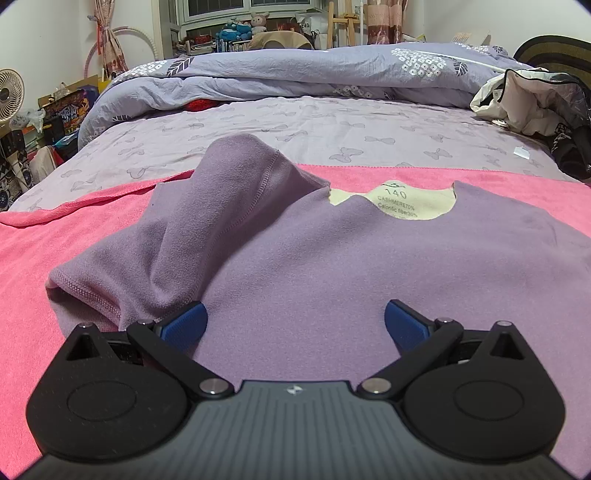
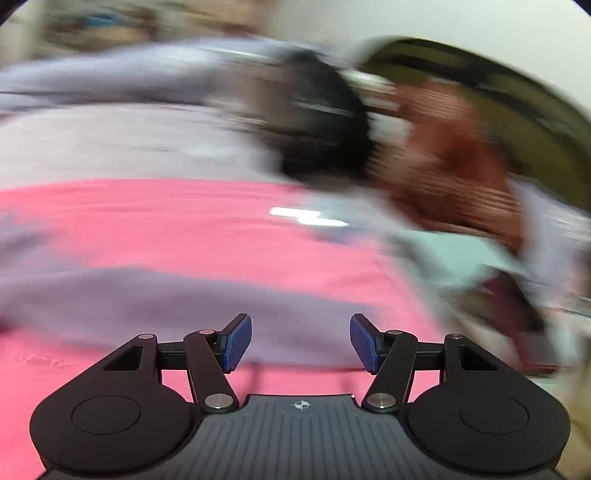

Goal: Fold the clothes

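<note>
On the bed: a pink towel point(image 1: 388, 177) lay spread across the lilac sheet point(image 1: 295, 125); a purple top point(image 1: 332, 266) lay flat on the towel, neckline away from the camera
Top: its cream lining showed at the neck opening, with a printed label point(image 1: 397, 203) reading 140 and fibre content; one sleeve point(image 1: 207, 221) was folded over onto the body and stood up in a loose hump, its stitched cuff lying at the near left
Left gripper point(image 1: 295, 325): hovered low over the body of the top; jaws spread wide with nothing between them; the left blue pad point(image 1: 184, 325) sat just beside the folded sleeve, though contact could not be told
Right gripper point(image 2: 301, 343): jaws spread apart and empty; it was above the edge of the top point(image 2: 221, 306), with pink towel point(image 2: 166, 221) beyond it
Right view: heavily smeared by motion; only broad patches of purple, pink and lilac could be made out, plus dark and reddish-brown shapes at the upper right that could not be identified
Behind: a rumpled quilt point(image 1: 295, 70) with a leaf and flower print was heaped at the far side of the bed; a pile of light and dark clothes point(image 1: 535, 99) lay at the far right
Room: a fan point(image 1: 9, 94) stood at the far left; soft toys point(image 1: 243, 26) sat by the window
</note>
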Tool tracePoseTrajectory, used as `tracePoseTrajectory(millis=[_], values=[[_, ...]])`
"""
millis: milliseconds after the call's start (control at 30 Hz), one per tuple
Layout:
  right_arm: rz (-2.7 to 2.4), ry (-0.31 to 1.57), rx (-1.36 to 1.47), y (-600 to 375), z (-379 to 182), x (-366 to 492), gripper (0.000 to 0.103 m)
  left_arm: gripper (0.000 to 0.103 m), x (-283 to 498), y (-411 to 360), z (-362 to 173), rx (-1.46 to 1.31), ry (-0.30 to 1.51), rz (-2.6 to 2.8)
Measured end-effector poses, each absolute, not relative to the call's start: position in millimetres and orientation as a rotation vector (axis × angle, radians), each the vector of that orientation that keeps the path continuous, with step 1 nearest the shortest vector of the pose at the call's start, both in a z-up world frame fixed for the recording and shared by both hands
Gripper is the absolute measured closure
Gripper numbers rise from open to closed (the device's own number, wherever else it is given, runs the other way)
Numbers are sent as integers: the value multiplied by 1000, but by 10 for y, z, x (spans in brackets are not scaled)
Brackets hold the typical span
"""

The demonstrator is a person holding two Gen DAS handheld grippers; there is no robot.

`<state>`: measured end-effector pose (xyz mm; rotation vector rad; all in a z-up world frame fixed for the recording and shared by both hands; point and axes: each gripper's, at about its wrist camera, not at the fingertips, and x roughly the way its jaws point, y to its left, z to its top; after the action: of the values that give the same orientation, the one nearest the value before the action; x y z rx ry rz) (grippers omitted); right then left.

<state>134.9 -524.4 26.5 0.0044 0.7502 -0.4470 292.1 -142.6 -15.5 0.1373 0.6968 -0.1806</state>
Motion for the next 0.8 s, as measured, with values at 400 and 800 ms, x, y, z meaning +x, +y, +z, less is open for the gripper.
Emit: tracePoseTrajectory(millis=[400, 800], values=[[23, 774, 64, -3986, 136, -438, 32, 0, 2619, -1368, -29, 195, 689, -197], [-48, 649, -310, -3221, 52, -1199, 31, 0, 39, -421, 292, 302, 541, -353]])
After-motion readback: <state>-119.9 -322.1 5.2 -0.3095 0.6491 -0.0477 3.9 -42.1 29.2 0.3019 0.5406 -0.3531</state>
